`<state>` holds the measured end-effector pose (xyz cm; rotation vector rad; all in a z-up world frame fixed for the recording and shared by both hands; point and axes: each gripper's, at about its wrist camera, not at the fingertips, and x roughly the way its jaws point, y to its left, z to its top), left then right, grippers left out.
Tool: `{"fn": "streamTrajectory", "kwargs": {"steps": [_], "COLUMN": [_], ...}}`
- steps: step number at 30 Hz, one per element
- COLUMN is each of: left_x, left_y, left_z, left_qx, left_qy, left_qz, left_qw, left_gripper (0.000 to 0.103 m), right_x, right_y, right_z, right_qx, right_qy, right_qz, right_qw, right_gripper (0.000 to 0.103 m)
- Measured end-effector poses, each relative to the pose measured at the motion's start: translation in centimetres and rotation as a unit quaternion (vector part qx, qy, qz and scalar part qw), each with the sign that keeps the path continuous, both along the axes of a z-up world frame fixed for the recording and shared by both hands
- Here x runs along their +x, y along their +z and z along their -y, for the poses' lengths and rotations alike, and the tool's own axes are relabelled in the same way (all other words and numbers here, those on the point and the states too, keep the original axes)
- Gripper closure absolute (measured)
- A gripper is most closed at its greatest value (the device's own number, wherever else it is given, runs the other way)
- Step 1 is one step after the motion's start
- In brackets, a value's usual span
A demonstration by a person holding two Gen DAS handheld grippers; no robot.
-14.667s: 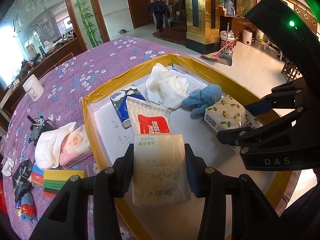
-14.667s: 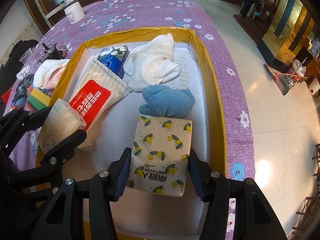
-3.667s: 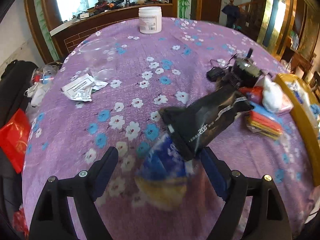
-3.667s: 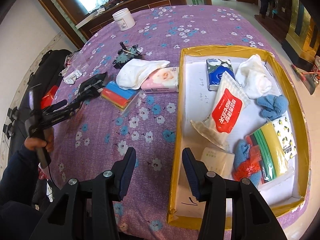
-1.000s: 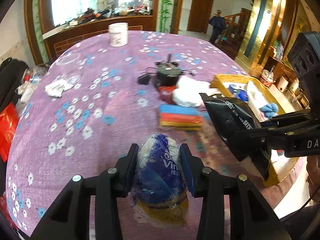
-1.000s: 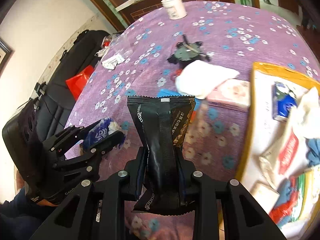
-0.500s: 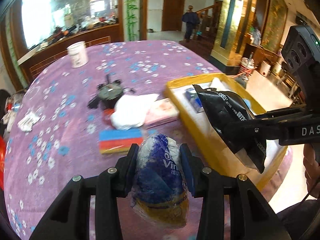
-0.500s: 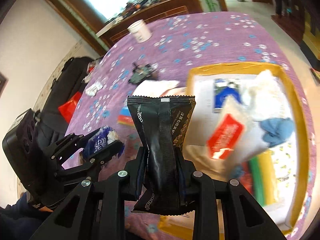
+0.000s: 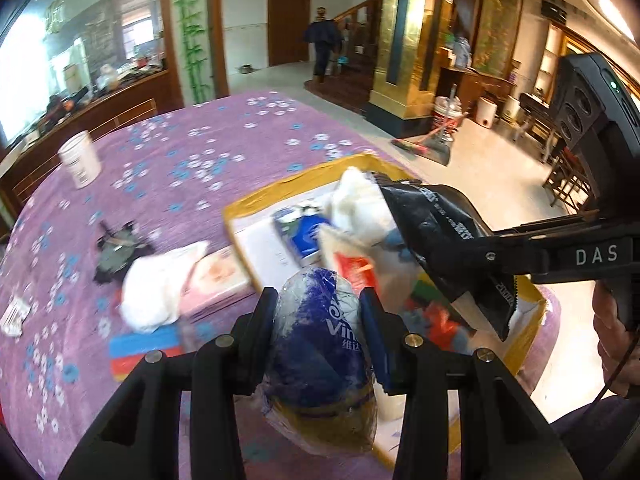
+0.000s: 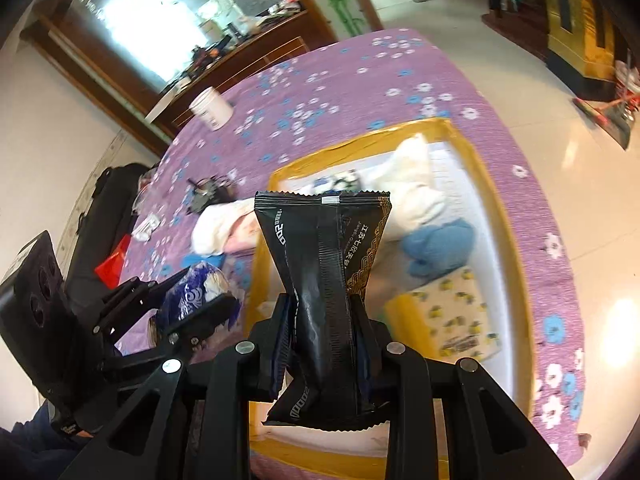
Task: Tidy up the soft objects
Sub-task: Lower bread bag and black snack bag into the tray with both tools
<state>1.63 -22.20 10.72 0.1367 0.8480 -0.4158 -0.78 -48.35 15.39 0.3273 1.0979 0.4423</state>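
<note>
My left gripper [image 9: 318,312] is shut on a blue and gold tissue pack [image 9: 320,356], held above the near left corner of the yellow-rimmed tray [image 9: 264,196]. My right gripper [image 10: 324,320] is shut on a black foil pouch [image 10: 324,264], squeezed at its waist, over the tray's [image 10: 516,240] near edge. In the left wrist view the same black pouch [image 9: 436,232] hangs at the right above the tray. The tray holds a white cloth [image 10: 416,184], a blue knitted toy [image 10: 440,248], a lemon-print tissue pack [image 10: 452,312] and a red-labelled pack [image 9: 356,272].
On the purple flowered tablecloth [image 9: 180,152], left of the tray, lie a white cloth [image 9: 156,288] on a pink pack [image 9: 216,280], a striped sponge stack [image 9: 140,352], a small dark gadget [image 9: 116,248] and a white tub [image 9: 80,164]. A person [image 9: 322,48] stands far back.
Both grippers have swung right from the open tablecloth to the tray, each keeping its pack. The view has rolled, and the tray now lies under the black pouch.
</note>
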Motion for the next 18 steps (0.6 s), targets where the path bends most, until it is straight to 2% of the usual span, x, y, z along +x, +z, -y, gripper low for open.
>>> {"fn": "streamTrajectory", "kwargs": {"steps": [10,18], "left_x": [2.4,3.2], "left_y": [-1.8,-3.5], "left_z": [5.9,8.9], "left_qx": [0.015,0.045], "left_qy": [-0.034,-0.041], "left_qz": [-0.010,-0.011], "left_qw": [0.9993,0.9981], "left_gripper": [0.062,0.062], "right_x": [3.0,6.9], "right_y": [-1.0,-2.9], "right_z": [2.8,2.7], "right_qx": [-0.023,-0.055], "right_qy": [-0.014,-0.003], "right_qz": [-0.004,-0.003], "right_qw": [1.000,0.998], "right_gripper": [0.073,0.073]}}
